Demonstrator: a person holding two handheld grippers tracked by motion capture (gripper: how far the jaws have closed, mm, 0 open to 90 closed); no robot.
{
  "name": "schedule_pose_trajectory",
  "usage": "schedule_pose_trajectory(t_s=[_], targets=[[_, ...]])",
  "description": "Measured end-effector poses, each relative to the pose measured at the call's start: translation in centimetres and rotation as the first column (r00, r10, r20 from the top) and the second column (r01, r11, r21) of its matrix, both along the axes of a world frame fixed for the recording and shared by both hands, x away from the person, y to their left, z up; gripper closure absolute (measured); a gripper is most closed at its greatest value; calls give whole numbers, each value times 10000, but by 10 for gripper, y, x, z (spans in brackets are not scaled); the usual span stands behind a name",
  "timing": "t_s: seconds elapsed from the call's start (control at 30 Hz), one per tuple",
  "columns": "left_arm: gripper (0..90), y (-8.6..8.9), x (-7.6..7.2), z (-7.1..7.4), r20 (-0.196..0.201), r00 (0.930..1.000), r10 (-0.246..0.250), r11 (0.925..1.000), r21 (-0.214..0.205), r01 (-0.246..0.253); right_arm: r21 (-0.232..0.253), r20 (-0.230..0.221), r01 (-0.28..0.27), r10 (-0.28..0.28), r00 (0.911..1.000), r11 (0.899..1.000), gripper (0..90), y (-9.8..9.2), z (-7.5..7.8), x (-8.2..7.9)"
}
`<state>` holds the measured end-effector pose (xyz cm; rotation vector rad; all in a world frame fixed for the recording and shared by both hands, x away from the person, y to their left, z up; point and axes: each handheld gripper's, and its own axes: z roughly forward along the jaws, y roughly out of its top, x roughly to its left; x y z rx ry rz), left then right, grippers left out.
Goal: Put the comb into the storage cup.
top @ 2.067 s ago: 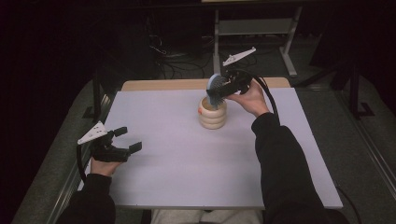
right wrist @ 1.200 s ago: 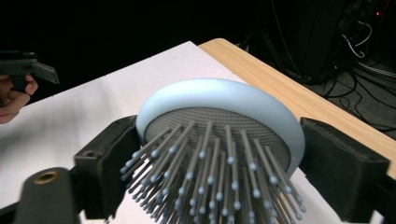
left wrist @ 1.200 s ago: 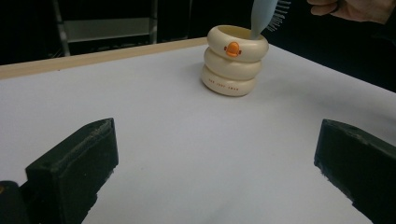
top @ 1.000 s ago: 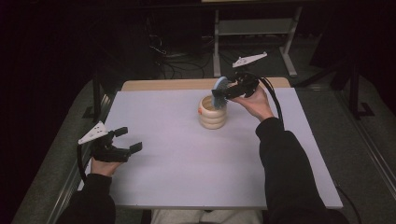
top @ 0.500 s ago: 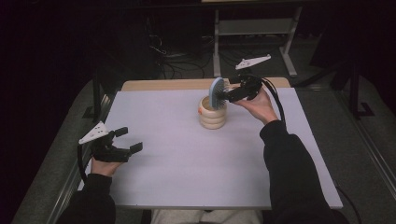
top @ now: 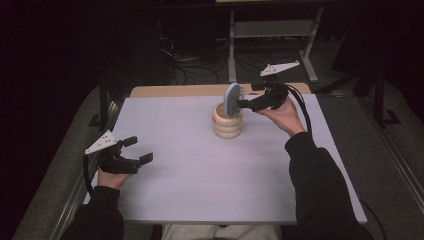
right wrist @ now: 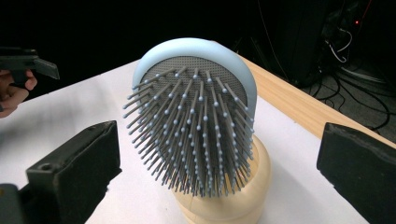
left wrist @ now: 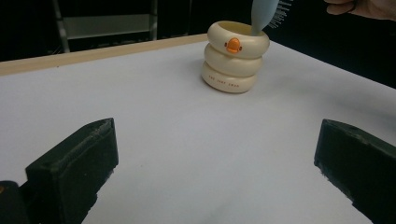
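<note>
A light blue hairbrush (top: 232,99) stands handle-down in a cream ring-stacked duck holder (top: 227,122) at the back middle of the white table (top: 190,175). My right gripper (top: 248,104) sits level just right of the brush head. Its jaws have just been opening. In the right gripper view the bristled face of the hairbrush (right wrist: 196,121) stands between the wide jaws, and neither pad touches it. My left gripper (top: 138,150) rests open at the table's left edge, and nothing lies between its jaws. It faces the holder (left wrist: 233,56) from afar.
A wooden strip (top: 175,91) runs along the table's far edge. Behind it stand a metal rack (top: 270,30) and floor cables in the dark. The other hand (right wrist: 14,91) shows far off in the right gripper view.
The right gripper's jaws have opened and let go of the hairbrush, which now stands by itself in the holder. The right hand has drawn slightly right. The left gripper has not moved.
</note>
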<state>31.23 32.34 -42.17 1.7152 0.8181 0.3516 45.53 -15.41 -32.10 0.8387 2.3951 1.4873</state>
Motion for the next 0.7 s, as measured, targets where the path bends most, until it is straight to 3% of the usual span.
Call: schedule_pose_trajectory(t_s=[0.7], targets=[[0, -1, 0, -1, -27, 10000, -4, 10000, 63, 4, 77, 273, -76, 74, 9996, 9999, 0, -14, 1, -18]])
